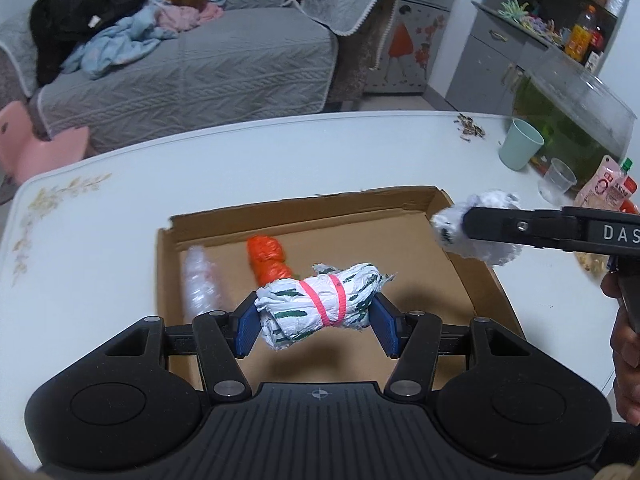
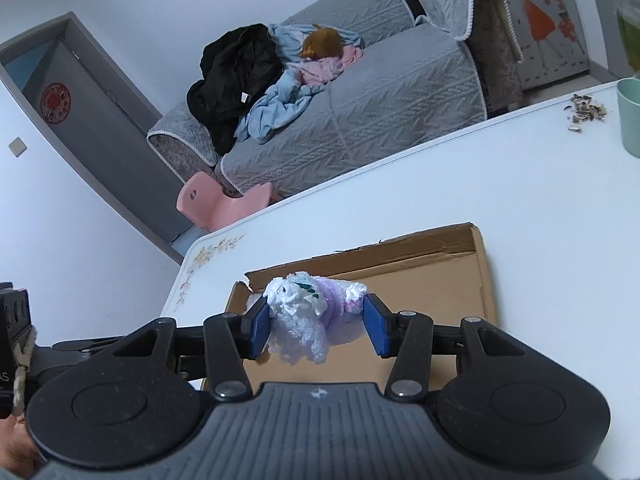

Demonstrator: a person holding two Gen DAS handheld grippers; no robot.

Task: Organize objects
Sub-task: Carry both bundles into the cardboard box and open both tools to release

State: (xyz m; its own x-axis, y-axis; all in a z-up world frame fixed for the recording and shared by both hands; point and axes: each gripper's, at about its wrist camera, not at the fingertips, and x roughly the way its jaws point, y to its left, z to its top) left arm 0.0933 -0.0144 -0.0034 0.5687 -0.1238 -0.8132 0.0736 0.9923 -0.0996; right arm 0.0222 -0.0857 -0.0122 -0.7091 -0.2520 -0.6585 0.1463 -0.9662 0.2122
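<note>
Blue pads of the left hand-held gripper [image 1: 316,320] clamp a white, green-patterned plastic-bag bundle bound with pink bands [image 1: 320,306], held above the shallow brown cardboard box [image 1: 480,284] on the white tabletop [image 1: 120,208]. The right hand-held gripper [image 2: 316,320] pinches a white-and-lilac crumpled bag bundle [image 2: 308,312] over that box.

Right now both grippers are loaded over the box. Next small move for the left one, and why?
Probably lower the left gripper and open: its green-striped bundle hangs above bare floor of the cardboard box, beside the orange bundle already inside.
</note>
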